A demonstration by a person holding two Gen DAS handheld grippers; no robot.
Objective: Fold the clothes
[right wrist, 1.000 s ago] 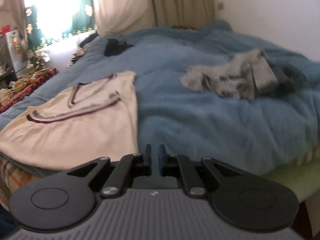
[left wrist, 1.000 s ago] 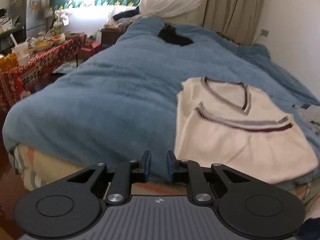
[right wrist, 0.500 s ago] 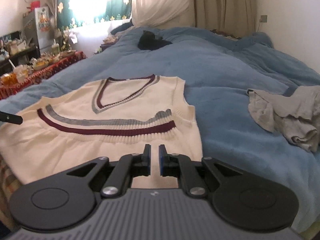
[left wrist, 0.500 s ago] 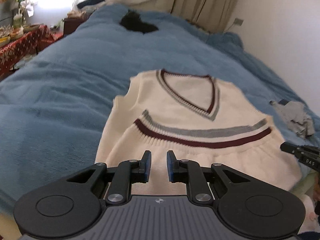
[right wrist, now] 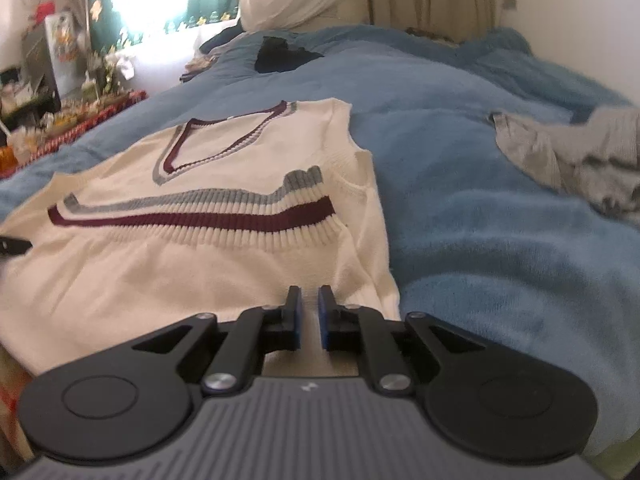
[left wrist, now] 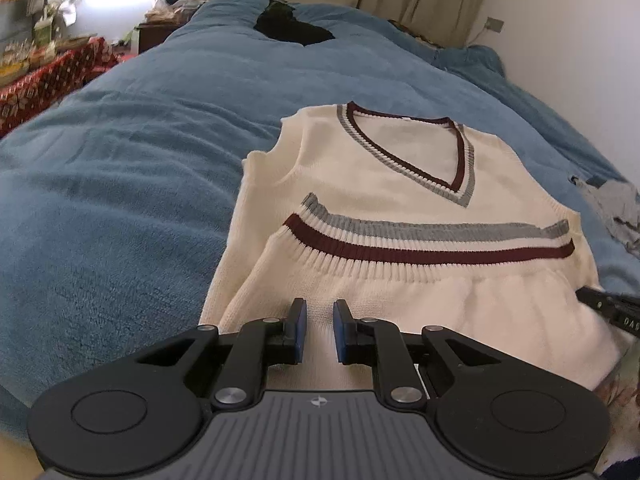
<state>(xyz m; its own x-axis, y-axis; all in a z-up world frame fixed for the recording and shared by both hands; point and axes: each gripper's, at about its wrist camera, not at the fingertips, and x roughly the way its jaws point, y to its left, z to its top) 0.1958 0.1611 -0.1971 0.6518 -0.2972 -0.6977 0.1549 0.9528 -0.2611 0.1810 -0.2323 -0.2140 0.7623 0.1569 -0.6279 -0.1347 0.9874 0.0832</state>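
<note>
Vest: a cream V-neck vest point(left wrist: 400, 208) with grey and maroon stripes lies flat on the bed point(left wrist: 120, 168), near its front edge, neck pointing away.
Fold: the hem point(left wrist: 420, 248) is already turned up over the chest, its striped rib just below the V of the neck; one fold looks done.
Left to do: by my reading, the sides or a second fold across are still to come, and a crumpled grey garment point(right wrist: 572, 156) to the right of the vest lies unfolded.
Left gripper: the left gripper point(left wrist: 319, 330) hangs over the near left part of the vest, jaws narrow with a small gap, nothing between them.
Right gripper: the right gripper point(right wrist: 309, 318) sits over the near right corner, jaws almost together and parting slightly, holding nothing.
Surroundings: a dark item point(left wrist: 290, 26) rests far up the bed; a red-clothed worktop point(left wrist: 48, 76) stands at the left, cluttered.
Hidden: the near edge of the vest is behind both grippers; whether either touches the knit cannot be told. The dark item is too far to identify.
</note>
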